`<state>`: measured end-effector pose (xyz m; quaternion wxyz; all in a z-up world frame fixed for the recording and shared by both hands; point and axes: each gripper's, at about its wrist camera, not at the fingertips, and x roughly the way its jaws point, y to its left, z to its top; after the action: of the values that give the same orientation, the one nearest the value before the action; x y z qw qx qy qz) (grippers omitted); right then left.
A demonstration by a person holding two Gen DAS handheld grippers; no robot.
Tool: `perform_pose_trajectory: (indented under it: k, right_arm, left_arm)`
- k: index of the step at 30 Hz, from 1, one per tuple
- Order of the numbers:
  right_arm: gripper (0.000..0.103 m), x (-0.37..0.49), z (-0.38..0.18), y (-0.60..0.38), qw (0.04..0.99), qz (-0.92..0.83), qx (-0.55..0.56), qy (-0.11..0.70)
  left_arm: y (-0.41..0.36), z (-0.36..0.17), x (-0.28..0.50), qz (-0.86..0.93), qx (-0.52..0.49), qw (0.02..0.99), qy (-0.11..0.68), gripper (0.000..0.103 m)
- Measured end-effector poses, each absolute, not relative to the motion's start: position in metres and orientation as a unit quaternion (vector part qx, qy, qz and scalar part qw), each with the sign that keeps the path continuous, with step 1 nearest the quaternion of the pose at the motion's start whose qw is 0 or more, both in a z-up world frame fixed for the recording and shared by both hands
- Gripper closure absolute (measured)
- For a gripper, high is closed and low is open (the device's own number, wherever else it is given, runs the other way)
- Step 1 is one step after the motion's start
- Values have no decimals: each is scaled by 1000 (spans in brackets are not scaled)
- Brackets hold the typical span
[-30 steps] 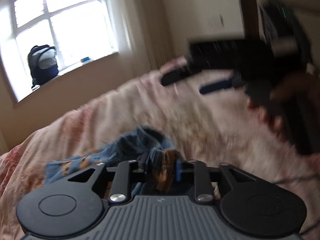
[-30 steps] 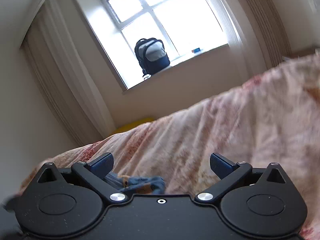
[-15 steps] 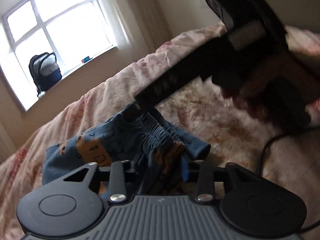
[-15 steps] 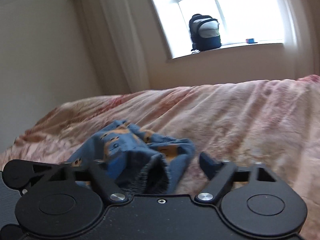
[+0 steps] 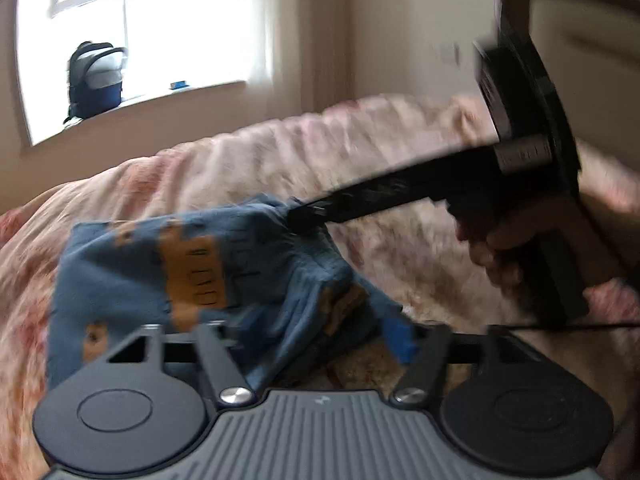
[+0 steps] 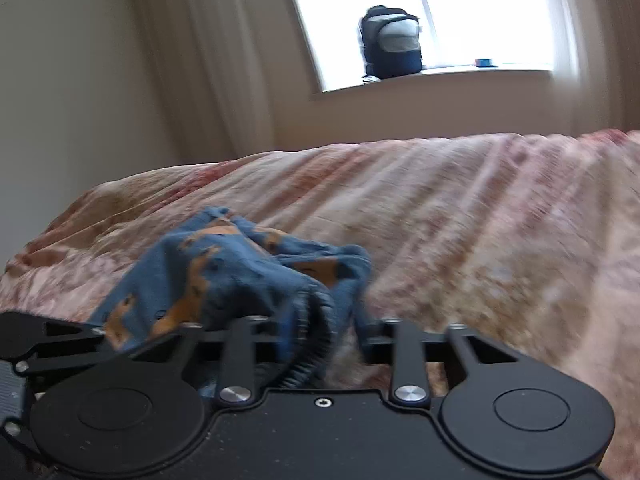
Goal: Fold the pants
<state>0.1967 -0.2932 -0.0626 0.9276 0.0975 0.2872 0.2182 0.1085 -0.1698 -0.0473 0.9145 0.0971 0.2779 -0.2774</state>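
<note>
Small blue pants with orange prints (image 5: 192, 264) hang bunched above a pink floral bedspread (image 5: 360, 152). My left gripper (image 5: 320, 340) stands open, with the cloth draped between its fingers. My right gripper (image 6: 320, 332) is shut on the elastic waistband of the pants (image 6: 224, 276). In the left wrist view the right gripper's tip (image 5: 304, 212) pinches the top edge of the pants, held by a hand at the right.
A window with a dark backpack (image 6: 392, 44) on its sill is behind the bed. Curtains (image 6: 208, 60) hang at the left. A dark headboard (image 5: 532, 12) rises at the right. A black cable (image 5: 580, 325) runs across the bedspread.
My right gripper has closed on the waistband and lifted the pants. My left gripper's fingers have spread apart and released its pinch on the cloth.
</note>
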Motion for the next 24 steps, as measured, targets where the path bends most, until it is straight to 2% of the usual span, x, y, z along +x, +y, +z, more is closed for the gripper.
perform_pose_trajectory:
  k: [1, 3, 4, 6, 8, 10, 14, 20, 24]
  right_arm:
    - [46, 194, -59, -295, 931, 214, 97, 281]
    - [21, 184, -50, -295, 944, 195, 74, 257]
    - [17, 179, -46, -292, 949, 189, 58, 245]
    - [9, 170, -39, -282, 954, 191, 26, 230]
    - [2, 166, -39, -268, 952, 202, -5, 230]
    - [2, 166, -43, -251, 946, 205, -47, 249]
    - [1, 165, -58, -233, 919, 201, -167, 297]
    - [1, 168, -47, -258, 905, 236, -136, 326]
    - [1, 159, -29, -264, 935, 214, -105, 262]
  left_arm:
    - [-159, -41, 104, -267, 81, 925, 259, 16]
    - [-137, -29, 96, -224, 60, 949, 212, 8]
    - [-128, -24, 95, -195, 54, 960, 196, 1]
    - [-110, -19, 99, -125, 38, 974, 185, 0]
    - [-95, -22, 114, -79, 30, 971, 224, 0]
    - [-84, -38, 126, -50, 40, 960, 271, 0]
    - [-70, -70, 130, -29, 79, 950, 299, 0]
    - [-42, -65, 128, -48, 29, 950, 307, 0]
    - [-40, -40, 126, -67, 28, 961, 266, 0]
